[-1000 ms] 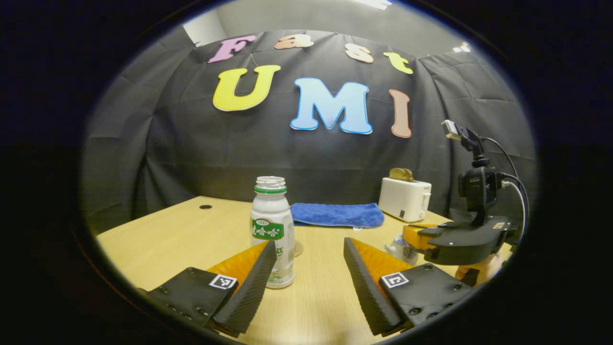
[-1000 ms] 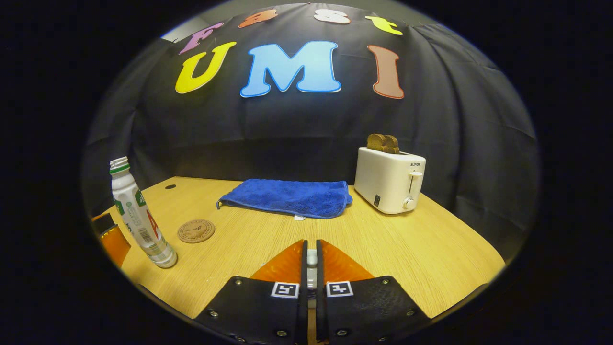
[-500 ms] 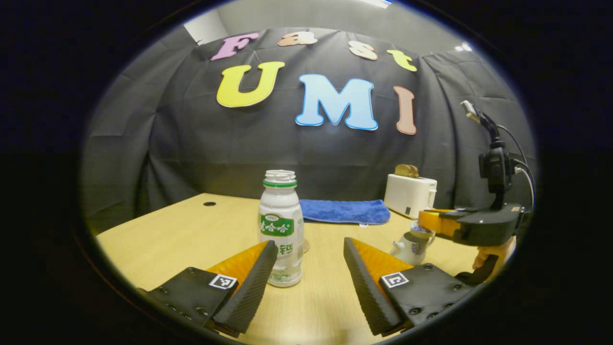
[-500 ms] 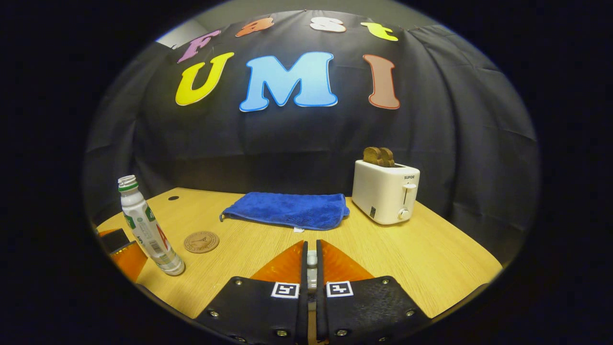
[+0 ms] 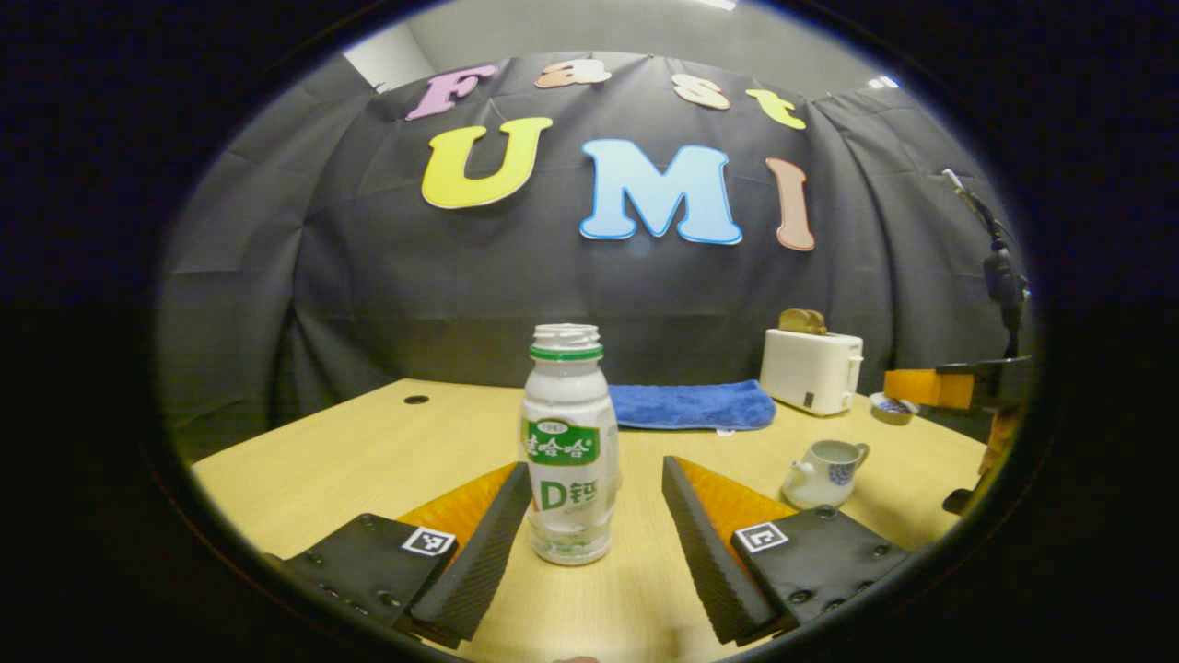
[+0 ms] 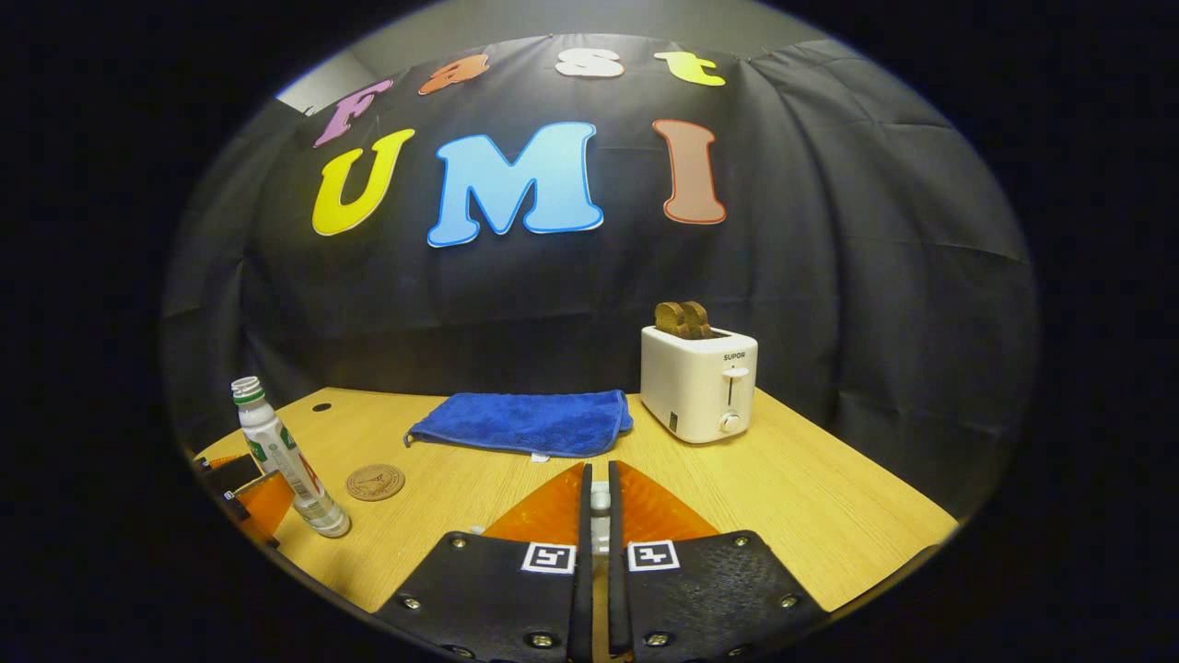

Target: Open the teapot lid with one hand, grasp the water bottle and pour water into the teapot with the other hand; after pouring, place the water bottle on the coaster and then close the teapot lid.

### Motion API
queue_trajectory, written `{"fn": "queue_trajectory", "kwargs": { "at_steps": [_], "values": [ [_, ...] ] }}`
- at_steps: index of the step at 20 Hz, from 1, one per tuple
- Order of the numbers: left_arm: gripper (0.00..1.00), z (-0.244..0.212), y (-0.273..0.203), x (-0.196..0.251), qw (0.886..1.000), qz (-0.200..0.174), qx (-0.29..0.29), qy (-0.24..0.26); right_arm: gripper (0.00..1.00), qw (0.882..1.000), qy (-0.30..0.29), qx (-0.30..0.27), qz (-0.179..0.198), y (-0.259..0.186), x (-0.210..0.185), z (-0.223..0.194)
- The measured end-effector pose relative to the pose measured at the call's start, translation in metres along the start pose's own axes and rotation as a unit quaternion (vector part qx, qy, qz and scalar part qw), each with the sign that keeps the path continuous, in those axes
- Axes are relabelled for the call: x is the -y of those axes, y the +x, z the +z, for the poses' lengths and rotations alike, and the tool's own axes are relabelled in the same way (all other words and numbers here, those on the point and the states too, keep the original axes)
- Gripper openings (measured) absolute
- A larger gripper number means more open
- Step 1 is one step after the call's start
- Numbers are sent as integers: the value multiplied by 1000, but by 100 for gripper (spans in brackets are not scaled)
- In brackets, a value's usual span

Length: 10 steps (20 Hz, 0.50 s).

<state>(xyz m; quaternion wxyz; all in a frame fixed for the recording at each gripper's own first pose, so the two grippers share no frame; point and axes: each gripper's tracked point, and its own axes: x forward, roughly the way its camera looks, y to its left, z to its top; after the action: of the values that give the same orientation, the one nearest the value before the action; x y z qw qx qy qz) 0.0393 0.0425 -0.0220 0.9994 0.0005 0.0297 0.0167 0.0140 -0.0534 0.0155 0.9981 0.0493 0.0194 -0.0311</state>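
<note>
I am looking at a staged recording booth, not a real kitchen. Black cloth (image 6: 829,276) is hanging in creased folds behind and around a pale wood-grain worktop (image 6: 811,497), closing it in as a backdrop, and a strip of plain grey ceiling (image 5: 599,28) is showing above the cloth's top edge. The worktop has a round cable hole (image 5: 416,400) as an office desk does. A few household props are sitting well apart on it: a white toaster (image 6: 698,382) with bread in its slots, a folded blue towel (image 6: 525,422), a round coaster (image 6: 375,482). I am reading this as a data-collection lab dressed with home items.
</note>
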Motion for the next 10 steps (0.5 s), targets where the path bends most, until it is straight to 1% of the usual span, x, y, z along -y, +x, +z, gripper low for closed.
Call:
{"fn": "queue_trajectory", "kwargs": {
  "at_steps": [2,4,9,10],
  "values": [
    [90,-4,6,-4,1000,3,-3,3,6,1000,3,1,-1,-1,4,0],
    [99,-9,16,-8,1000,8,-10,8,6,1000,3,-1,2,-2,4,-3],
    [99,-19,40,-13,999,13,-28,36,6,1000,2,1,5,-2,4,-3],
    [96,-22,44,-10,999,10,-31,37,6,1000,1,3,4,-2,5,-2]
  ]
}}
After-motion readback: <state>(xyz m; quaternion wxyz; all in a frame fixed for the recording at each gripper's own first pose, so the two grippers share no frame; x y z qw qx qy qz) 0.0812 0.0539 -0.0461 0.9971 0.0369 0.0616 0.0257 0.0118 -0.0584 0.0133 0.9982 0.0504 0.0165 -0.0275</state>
